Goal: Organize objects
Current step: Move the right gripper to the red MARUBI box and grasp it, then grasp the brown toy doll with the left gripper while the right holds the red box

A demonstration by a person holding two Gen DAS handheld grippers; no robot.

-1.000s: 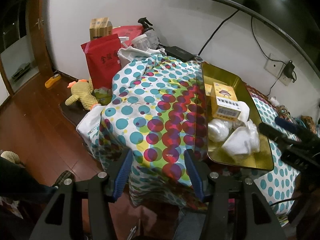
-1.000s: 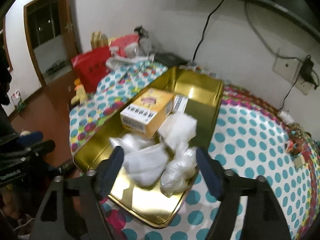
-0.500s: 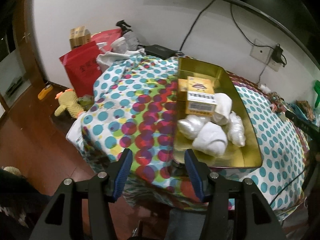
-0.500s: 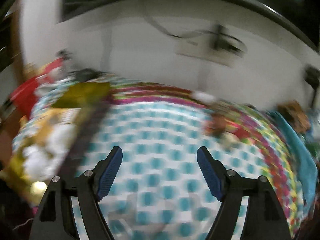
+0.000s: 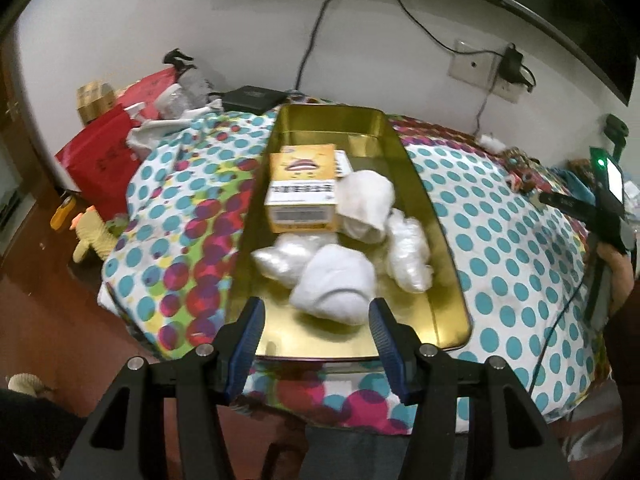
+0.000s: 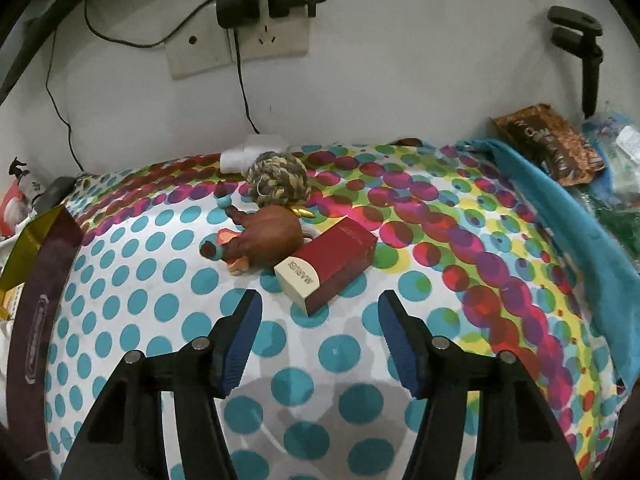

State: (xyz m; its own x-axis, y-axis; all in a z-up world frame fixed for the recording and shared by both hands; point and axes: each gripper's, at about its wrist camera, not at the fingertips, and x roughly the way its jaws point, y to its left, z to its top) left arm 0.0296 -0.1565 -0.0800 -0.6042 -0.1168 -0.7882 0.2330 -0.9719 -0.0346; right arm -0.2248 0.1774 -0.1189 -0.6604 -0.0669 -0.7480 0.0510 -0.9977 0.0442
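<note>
A gold metal tray lies on the dotted tablecloth and holds a yellow box, white cloth bundles and clear plastic bags. My left gripper is open and empty at the tray's near edge. My right gripper is open and empty, just short of a dark red box. A brown toy figure and a rope ball lie behind the box. The tray's edge shows at the left in the right wrist view.
Red bags, a carton and a black device crowd the table's far left. A yellow plush toy lies on the floor. A teal cloth and a brown packet lie at the right. Wall sockets with cables are behind.
My left gripper has swung right and now faces the tray. My right gripper has swung right, away from the tray, and now faces the red box and the toy.
</note>
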